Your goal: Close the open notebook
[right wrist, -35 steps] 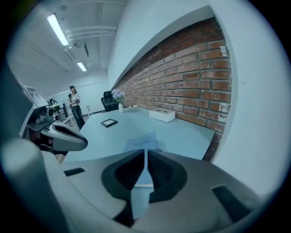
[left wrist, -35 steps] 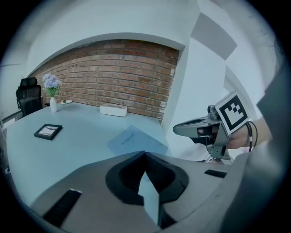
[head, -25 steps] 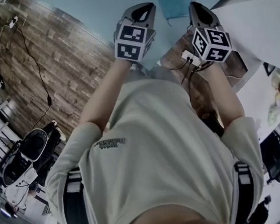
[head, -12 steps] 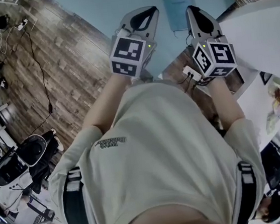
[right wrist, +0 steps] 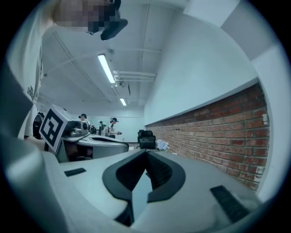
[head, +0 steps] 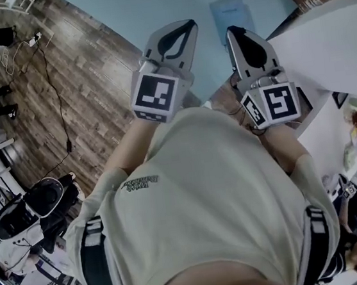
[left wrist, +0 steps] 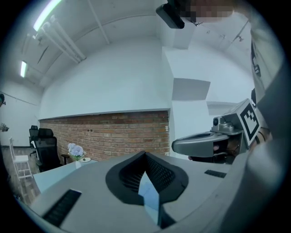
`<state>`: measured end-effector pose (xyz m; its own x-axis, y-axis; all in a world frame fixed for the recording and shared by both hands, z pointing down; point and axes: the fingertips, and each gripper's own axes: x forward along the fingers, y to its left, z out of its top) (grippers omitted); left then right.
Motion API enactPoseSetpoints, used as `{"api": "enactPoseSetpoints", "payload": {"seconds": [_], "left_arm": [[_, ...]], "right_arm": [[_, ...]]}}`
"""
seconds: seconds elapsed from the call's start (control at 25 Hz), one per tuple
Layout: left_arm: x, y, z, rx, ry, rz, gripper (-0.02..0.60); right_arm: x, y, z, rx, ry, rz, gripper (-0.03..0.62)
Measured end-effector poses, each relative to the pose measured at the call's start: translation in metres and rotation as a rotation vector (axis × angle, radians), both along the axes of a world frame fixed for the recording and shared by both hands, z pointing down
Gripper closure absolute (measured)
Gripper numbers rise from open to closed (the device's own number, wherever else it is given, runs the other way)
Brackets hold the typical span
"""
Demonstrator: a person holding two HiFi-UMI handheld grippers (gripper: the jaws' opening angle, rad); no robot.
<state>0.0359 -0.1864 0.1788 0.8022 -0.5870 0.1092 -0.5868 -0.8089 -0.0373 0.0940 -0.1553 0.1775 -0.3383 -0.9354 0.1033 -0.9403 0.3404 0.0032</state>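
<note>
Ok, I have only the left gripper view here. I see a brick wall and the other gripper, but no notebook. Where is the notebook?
Observer: In the head view the notebook lies on the light blue table, just past the tip of the right gripper in the picture.
Operator: Is it open or closed?
Observer: It lies flat with one blue cover facing up, so it looks closed. It is small in that view, so I am not fully sure.
Operator: Does the right gripper hold anything?
Observer: No. In the right gripper view its jaws are together and nothing is between them.
</note>
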Motion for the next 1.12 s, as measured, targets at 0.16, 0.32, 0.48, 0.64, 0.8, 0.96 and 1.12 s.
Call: {"api": "enactPoseSetpoints", "payload": {"seconds": [0.16, 0.32, 0.48, 0.64, 0.8, 0.96, 1.12], "left_arm": [[-0.015, 0.012, -0.013, 0.035, 0.012, -0.009, 0.569], [-0.019, 0.019, -0.011, 0.030, -0.001, -0.027, 0.569], [-0.024, 0.021, -0.005, 0.019, 0.006, -0.059, 0.569], [-0.027, 0.024, -0.001, 0.005, 0.006, -0.068, 0.569], [-0.027, 0.023, 0.003, -0.022, 0.027, -0.056, 0.569], [-0.030, 0.023, 0.003, -0.023, 0.020, -0.057, 0.569], [-0.032, 0.023, 0.006, -0.027, 0.010, -0.049, 0.569]], "right_arm": [[-0.010, 0.010, -0.005, 0.012, -0.060, 0.000, 0.591], [-0.018, 0.016, -0.004, 0.036, -0.068, -0.016, 0.592], [-0.028, 0.021, -0.003, 0.057, -0.027, -0.037, 0.592], [-0.035, 0.024, -0.002, 0.054, -0.033, -0.044, 0.592], [-0.038, 0.022, -0.002, 0.042, -0.046, -0.052, 0.592], [-0.040, 0.022, -0.005, 0.046, -0.042, -0.049, 0.592], [-0.041, 0.019, -0.007, 0.050, -0.040, -0.041, 0.592]]}}
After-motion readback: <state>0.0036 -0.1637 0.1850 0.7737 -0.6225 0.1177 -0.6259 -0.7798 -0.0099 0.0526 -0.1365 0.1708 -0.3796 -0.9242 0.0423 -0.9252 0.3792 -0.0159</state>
